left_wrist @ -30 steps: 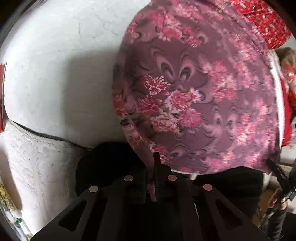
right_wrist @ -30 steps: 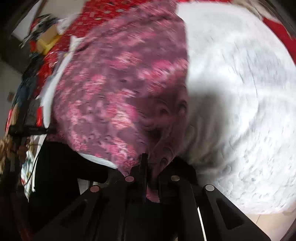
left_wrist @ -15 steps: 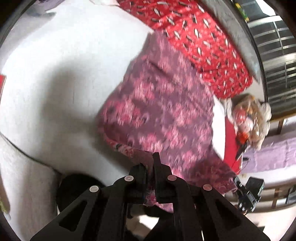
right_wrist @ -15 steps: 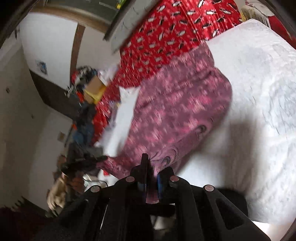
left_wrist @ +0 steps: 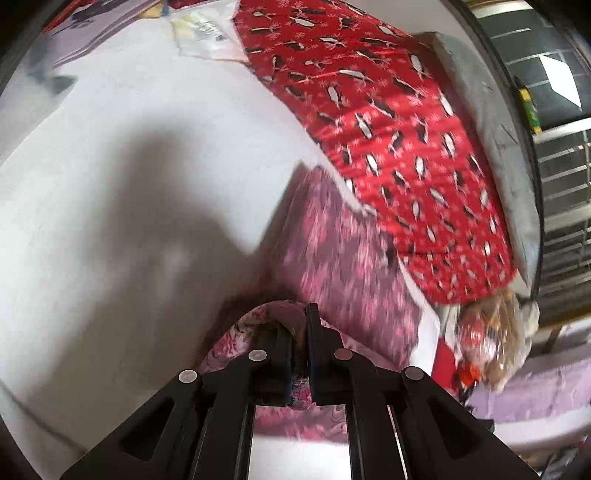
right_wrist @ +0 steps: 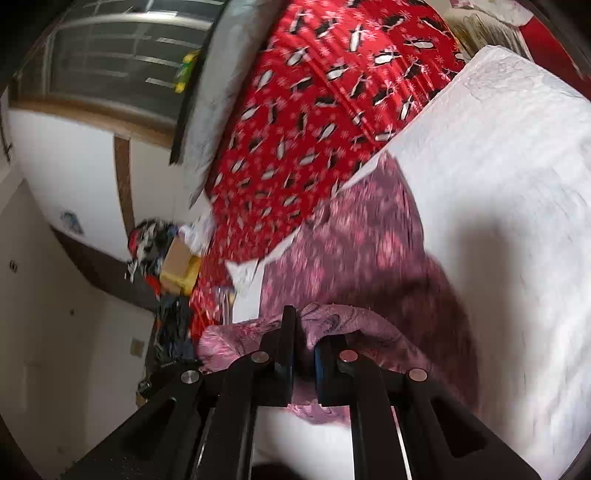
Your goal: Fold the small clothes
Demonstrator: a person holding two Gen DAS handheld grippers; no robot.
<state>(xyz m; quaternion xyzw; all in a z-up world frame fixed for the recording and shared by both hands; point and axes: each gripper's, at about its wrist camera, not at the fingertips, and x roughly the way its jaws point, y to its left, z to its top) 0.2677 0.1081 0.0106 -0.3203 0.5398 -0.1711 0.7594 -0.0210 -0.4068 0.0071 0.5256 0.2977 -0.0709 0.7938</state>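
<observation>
A purple cloth with pink flowers (left_wrist: 343, 254) lies on a white textured bed cover (left_wrist: 129, 184). My left gripper (left_wrist: 298, 332) is shut on one near edge of the cloth, which bunches over its fingertips. In the right wrist view the same cloth (right_wrist: 369, 251) stretches away, and my right gripper (right_wrist: 304, 332) is shut on another near edge, lifted and curled over the fingers. The cloth's far end rests flat by a red blanket.
A red blanket with penguin print (left_wrist: 388, 122) covers the far side of the bed, also in the right wrist view (right_wrist: 314, 129). Papers (left_wrist: 207, 33) lie at the far end. A window with bars (left_wrist: 561, 147), a bag (left_wrist: 491, 332) and clutter (right_wrist: 159, 251) stand beyond.
Both grippers have carried the held cloth edges forward over the cloth, towards the red blanket. The cloth, spread wide before, now looks shorter and doubled near the grippers.
</observation>
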